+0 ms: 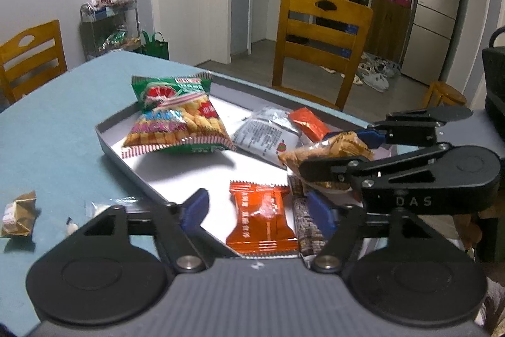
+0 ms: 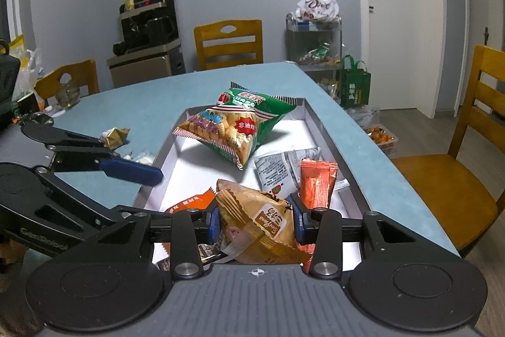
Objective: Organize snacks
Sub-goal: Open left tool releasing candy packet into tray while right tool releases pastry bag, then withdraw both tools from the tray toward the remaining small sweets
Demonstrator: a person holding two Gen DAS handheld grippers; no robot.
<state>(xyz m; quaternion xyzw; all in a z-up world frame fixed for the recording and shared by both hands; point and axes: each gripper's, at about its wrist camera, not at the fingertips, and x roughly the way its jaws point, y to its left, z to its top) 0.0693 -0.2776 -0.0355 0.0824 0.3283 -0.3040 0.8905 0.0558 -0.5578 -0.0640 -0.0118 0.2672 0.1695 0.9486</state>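
The left gripper (image 1: 258, 212) is hovering with its blue pads spread wide and nothing pressed between them, right over the near end of the grey tray (image 1: 109, 144), the landmark here. Directly under that gap, an orange wafer packet (image 1: 262, 217) is lying flat on the tray's white floor, and a dark brown bar (image 1: 304, 223) is lying just beside it, toward the right pad. The right gripper (image 2: 255, 220) is clamping a tan pastry packet (image 2: 252, 220) between its blue pads, narrow but not fully closed, and is holding it above the tray's near end. At the tray's far end, a green and red cracker bag (image 1: 176, 119) is leaning against the far wall. In the tray's middle, a silver sachet (image 1: 268, 135) is lying with a second orange packet (image 1: 307, 122) touching its far side. Outside the tray, on the blue tablecloth (image 1: 63, 122) off its left wall, a crumpled gold wrapper (image 1: 19, 215) is lying well apart, with a small clear wrapper (image 1: 101, 206) nearer that wall. Beyond the tray's far side, a wooden chair (image 1: 318, 46) is standing at the table edge.
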